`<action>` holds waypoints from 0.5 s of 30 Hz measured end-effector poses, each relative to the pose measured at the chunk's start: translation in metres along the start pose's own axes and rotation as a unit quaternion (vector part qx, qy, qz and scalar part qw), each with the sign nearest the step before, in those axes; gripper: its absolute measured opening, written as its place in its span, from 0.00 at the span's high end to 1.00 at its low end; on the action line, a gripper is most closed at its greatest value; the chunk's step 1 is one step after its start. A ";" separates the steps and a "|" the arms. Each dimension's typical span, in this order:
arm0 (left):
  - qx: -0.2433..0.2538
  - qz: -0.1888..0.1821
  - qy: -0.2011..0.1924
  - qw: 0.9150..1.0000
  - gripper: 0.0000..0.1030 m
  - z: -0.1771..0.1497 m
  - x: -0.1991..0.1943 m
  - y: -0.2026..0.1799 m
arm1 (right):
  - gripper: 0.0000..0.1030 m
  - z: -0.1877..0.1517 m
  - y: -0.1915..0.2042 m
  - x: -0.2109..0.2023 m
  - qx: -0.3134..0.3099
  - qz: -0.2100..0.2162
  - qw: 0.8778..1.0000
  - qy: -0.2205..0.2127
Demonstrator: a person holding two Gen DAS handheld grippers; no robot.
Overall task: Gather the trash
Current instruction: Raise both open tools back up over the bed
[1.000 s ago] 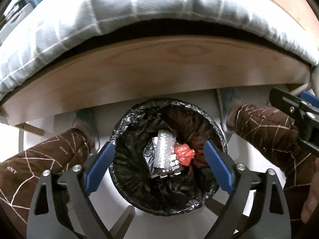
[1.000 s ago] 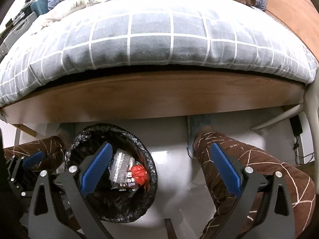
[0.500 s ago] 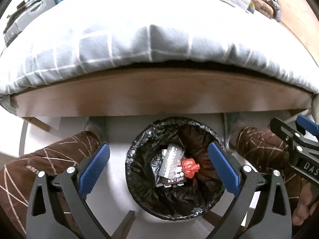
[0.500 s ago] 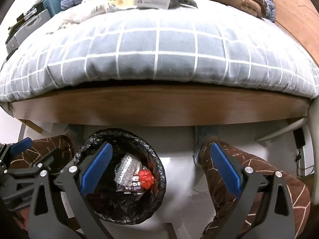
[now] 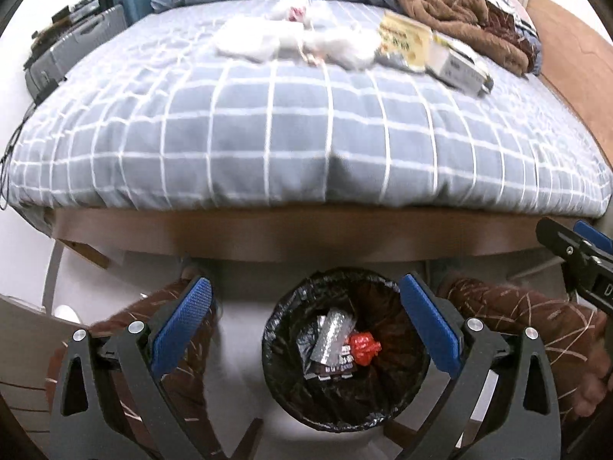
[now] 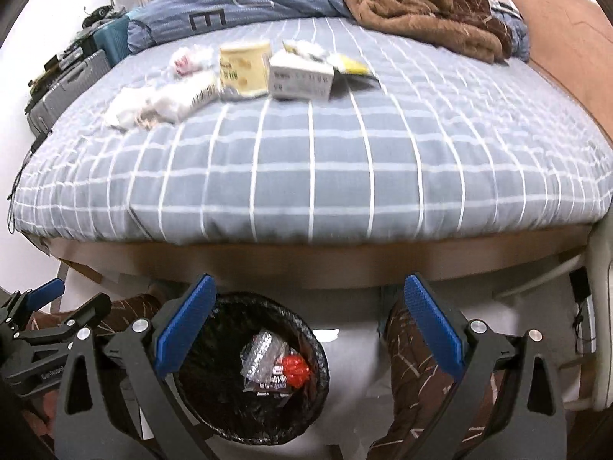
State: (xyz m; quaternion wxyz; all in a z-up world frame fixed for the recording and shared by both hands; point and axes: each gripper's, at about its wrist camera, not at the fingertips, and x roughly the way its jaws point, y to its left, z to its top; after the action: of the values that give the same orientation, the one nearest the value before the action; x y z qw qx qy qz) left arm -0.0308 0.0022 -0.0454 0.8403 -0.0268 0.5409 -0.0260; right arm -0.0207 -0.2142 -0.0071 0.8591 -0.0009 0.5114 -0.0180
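Note:
A round bin with a black liner (image 5: 279, 329) (image 6: 318, 349) stands on the floor between the person's knees. It holds a clear crinkled wrapper (image 5: 331, 335) (image 6: 258, 352), a red crumpled piece (image 5: 364, 347) (image 6: 295, 370) and a dark packet. My left gripper (image 5: 306, 324) is open and empty above the bin. My right gripper (image 6: 310, 326) is open and empty, right of the bin. On the bed lie white tissues (image 5: 291, 42) (image 6: 153, 105), a yellow carton (image 5: 402, 38) (image 6: 243, 69), a white box (image 5: 458, 63) (image 6: 300, 80) and a yellow wrapper (image 6: 350, 65).
The bed has a grey checked cover (image 5: 306, 130) and a wooden frame (image 5: 306, 232). A brown blanket (image 6: 413, 11) and a blue duvet (image 6: 249, 0) lie at its far end. A grey suitcase (image 5: 69, 53) stands at the left. Legs in brown trousers (image 6: 421, 364) flank the bin.
Both grippers have risen and tilted up from the bin. The bed top with its trash has come into view. Both stay open.

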 end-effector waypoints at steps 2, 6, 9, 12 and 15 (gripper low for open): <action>0.002 0.004 -0.012 1.000 0.05 0.011 -0.008 0.003 | 0.08 0.009 0.001 -0.005 -0.003 0.002 1.000 -0.008; -0.010 0.005 -0.025 1.000 0.05 0.032 -0.018 0.013 | 0.08 0.028 0.002 -0.014 -0.010 0.003 1.000 -0.022; -0.014 0.008 -0.035 0.999 0.05 0.047 -0.024 0.018 | 0.08 0.039 0.002 -0.017 -0.011 0.006 1.000 -0.026; -0.023 0.006 -0.038 0.999 0.05 0.060 -0.027 0.024 | 0.08 0.051 0.000 -0.014 -0.015 0.005 0.999 -0.030; -0.023 0.010 -0.039 0.999 0.05 0.072 -0.027 0.026 | 0.08 0.061 -0.002 -0.012 -0.013 0.009 0.999 -0.032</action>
State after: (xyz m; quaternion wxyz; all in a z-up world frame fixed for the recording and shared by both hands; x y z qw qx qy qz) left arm 0.0242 0.0311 0.0074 0.8601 -0.0416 0.5084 -0.0039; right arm 0.0273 -0.2171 0.0323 0.8752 -0.0081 0.4837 -0.0041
